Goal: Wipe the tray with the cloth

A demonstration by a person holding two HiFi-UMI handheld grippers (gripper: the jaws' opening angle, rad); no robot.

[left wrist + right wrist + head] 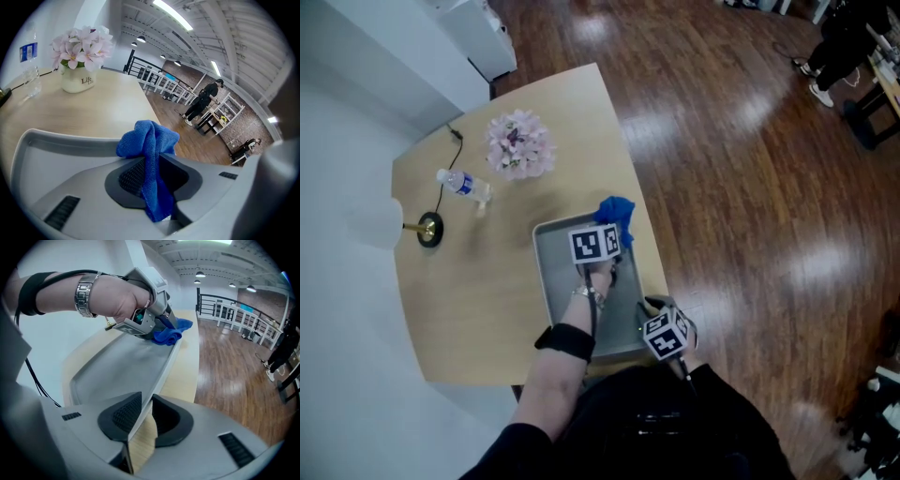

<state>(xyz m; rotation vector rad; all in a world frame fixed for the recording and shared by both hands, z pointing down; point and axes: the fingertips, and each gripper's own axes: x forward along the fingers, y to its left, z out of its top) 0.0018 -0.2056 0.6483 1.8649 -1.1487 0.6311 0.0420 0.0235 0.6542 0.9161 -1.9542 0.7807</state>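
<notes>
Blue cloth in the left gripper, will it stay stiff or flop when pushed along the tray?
Probably floppy: the blue cloth bunches in soft folds where the left gripper pinches it. Likely light, since that one pinch holds it up. It may bunch further against the tray rim.

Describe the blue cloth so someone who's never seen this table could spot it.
On the light wooden table, find the grey metal tray at the near right edge. At the tray's far right corner, the left gripper pinches the blue cloth, the only soft, bright blue thing there.
</notes>
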